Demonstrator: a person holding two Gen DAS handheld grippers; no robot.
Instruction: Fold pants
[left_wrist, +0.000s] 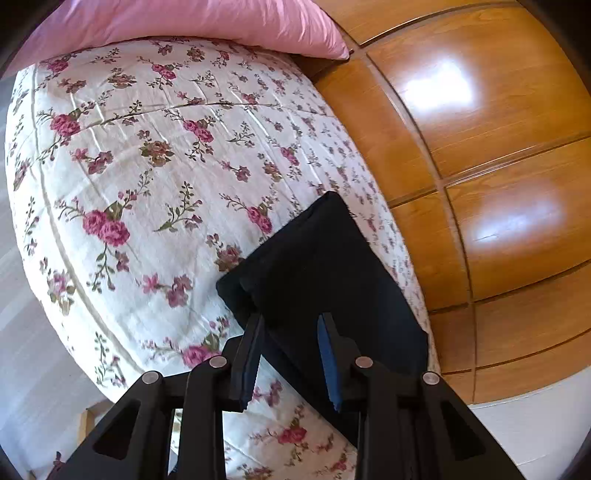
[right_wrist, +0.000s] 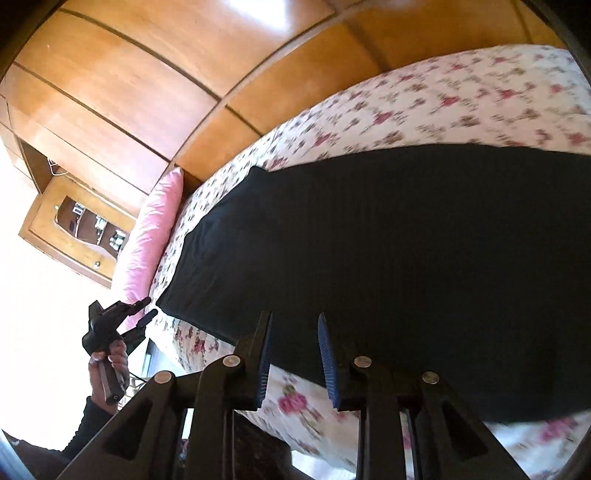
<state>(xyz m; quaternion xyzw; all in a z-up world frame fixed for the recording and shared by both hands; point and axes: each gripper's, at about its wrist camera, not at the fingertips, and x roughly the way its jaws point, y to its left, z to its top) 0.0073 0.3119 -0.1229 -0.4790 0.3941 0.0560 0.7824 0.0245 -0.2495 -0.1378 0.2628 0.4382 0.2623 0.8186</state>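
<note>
Dark folded pants (left_wrist: 328, 280) lie flat along the bed's (left_wrist: 147, 184) edge by the wooden wardrobe (left_wrist: 498, 166), both the left gripper (left_wrist: 290, 354) and right gripper (right_wrist: 293, 360) narrowly parted, holding nothing.

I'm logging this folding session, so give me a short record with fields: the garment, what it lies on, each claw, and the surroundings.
garment: black pants, folded flat
surface: bed with floral bedspread
left claw: open, nothing gripped, pants visible beyond it
right claw: open, nothing gripped, at the pants' near edge
pillow: pink pillow at the bed's end
surroundings: wooden wardrobe beside the bed
</note>
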